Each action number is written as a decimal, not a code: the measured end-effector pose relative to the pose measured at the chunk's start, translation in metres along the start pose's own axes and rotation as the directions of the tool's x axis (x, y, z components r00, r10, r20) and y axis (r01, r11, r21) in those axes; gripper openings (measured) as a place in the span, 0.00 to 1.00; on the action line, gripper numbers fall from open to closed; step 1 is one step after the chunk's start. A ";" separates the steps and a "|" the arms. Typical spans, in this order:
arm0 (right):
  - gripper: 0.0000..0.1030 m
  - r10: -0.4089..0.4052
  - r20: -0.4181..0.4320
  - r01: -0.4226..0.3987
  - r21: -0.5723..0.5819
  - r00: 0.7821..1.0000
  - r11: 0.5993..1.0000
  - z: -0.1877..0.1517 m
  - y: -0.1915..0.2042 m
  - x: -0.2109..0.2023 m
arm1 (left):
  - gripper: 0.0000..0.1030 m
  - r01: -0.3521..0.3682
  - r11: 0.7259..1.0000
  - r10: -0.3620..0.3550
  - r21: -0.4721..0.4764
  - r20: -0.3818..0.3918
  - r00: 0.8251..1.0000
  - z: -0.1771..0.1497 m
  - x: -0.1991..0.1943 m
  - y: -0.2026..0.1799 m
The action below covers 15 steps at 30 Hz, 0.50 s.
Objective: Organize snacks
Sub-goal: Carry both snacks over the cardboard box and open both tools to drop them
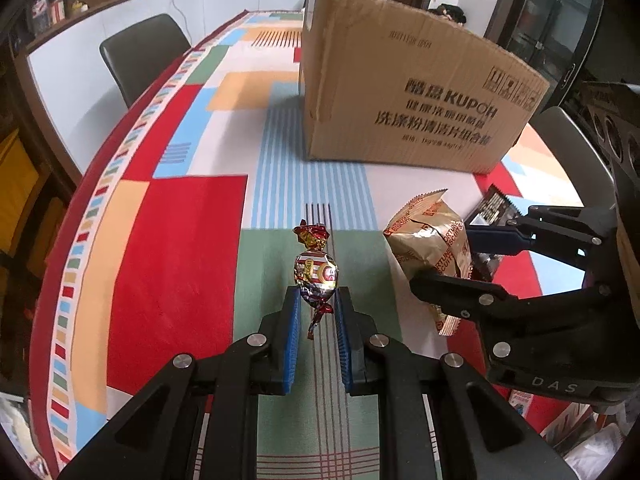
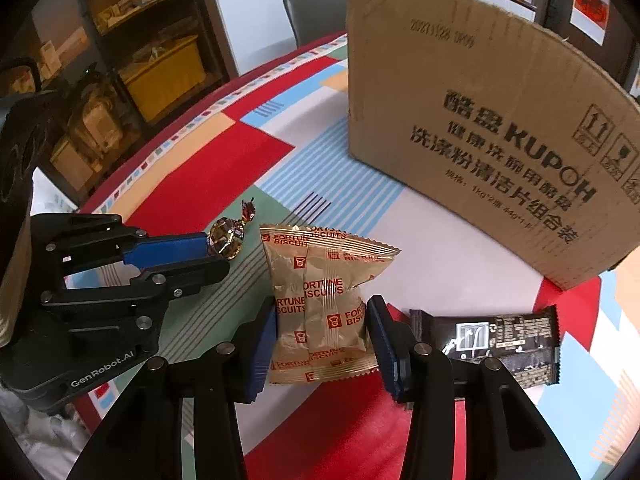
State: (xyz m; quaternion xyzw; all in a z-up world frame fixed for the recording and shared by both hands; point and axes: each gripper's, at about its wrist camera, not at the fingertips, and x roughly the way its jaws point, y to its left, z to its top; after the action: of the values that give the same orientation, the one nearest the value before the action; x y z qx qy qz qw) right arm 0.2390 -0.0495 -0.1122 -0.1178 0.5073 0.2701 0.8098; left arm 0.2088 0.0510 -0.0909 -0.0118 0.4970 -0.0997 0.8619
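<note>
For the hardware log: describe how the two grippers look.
Both grippers, left and right, match: matte black linkage arms with silver round pivot pins and blue ribbed pads on the fingers. White lettering reads GenRobot.AI on the left body and DAS on the right. No cables show.

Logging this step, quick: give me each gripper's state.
Left gripper: shut on the foil-wrapped candy.
Right gripper: shut on the Fortune Biscuits packet.
</note>
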 end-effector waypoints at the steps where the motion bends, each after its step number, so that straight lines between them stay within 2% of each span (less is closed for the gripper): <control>1: 0.44 -0.004 0.009 0.004 0.002 1.000 1.000 0.000 0.000 -0.004 | 0.17 0.000 1.000 0.000 0.002 0.008 1.000 0.001 -0.002 -0.001; 9: 0.44 -0.027 0.085 0.024 0.036 0.996 0.999 0.004 -0.006 -0.030 | 0.17 0.012 1.000 -0.013 0.020 0.088 0.996 0.016 -0.027 -0.009; 15: 0.44 -0.062 0.164 0.051 0.071 0.984 0.996 0.011 -0.014 -0.059 | 0.17 0.018 0.999 -0.024 0.042 0.162 0.986 0.030 -0.049 -0.018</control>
State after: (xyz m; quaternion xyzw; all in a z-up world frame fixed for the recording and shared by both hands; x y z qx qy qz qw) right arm 0.2353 -0.0742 -0.0560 -0.0822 0.4431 0.2390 0.8601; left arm 0.2079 0.0397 -0.0317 -0.0079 0.4229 -0.1174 0.8985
